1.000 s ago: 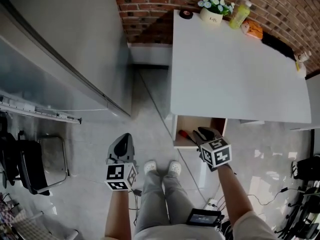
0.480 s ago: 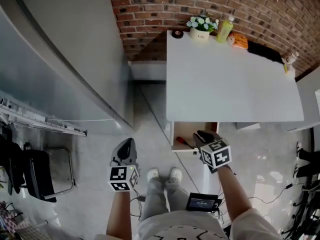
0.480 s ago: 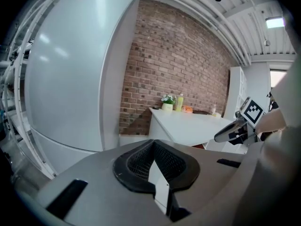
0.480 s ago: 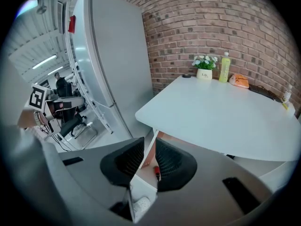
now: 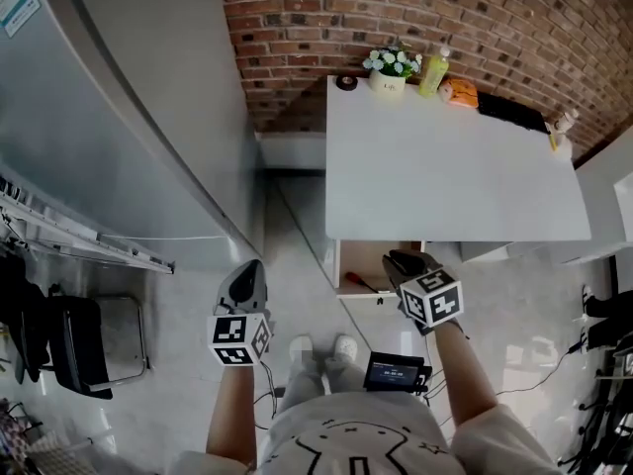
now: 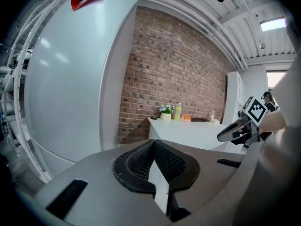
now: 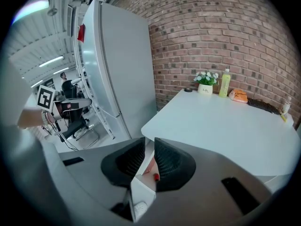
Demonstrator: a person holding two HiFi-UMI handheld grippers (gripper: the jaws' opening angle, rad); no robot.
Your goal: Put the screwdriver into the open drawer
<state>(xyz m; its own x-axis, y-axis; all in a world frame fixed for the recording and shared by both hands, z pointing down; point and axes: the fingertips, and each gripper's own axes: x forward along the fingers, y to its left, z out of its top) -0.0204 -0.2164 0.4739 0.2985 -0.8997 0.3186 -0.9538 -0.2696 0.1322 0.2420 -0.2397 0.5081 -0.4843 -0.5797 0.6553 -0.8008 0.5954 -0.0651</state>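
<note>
As red-handled screwdriver (image 5: 361, 282) lies left-right in open wooden drawer (image 5: 368, 258), right gripper (image 5: 401, 264) hovers just right, jaws slightly parted, empty; left gripper (image 5: 245, 287) closed, well left.

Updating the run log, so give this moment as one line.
screwdriver: in open drawer | right gripper: open, empty, at drawer | left gripper: shut, empty, aside

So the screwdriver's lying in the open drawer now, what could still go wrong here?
The drawer juts out from under the table near the person's feet, so a knee might knock it. The screwdriver lies loose by the drawer's front edge; a hard push shut could roll or jam it. The right gripper, open and empty, hovers over the drawer front and could clip it.
</note>
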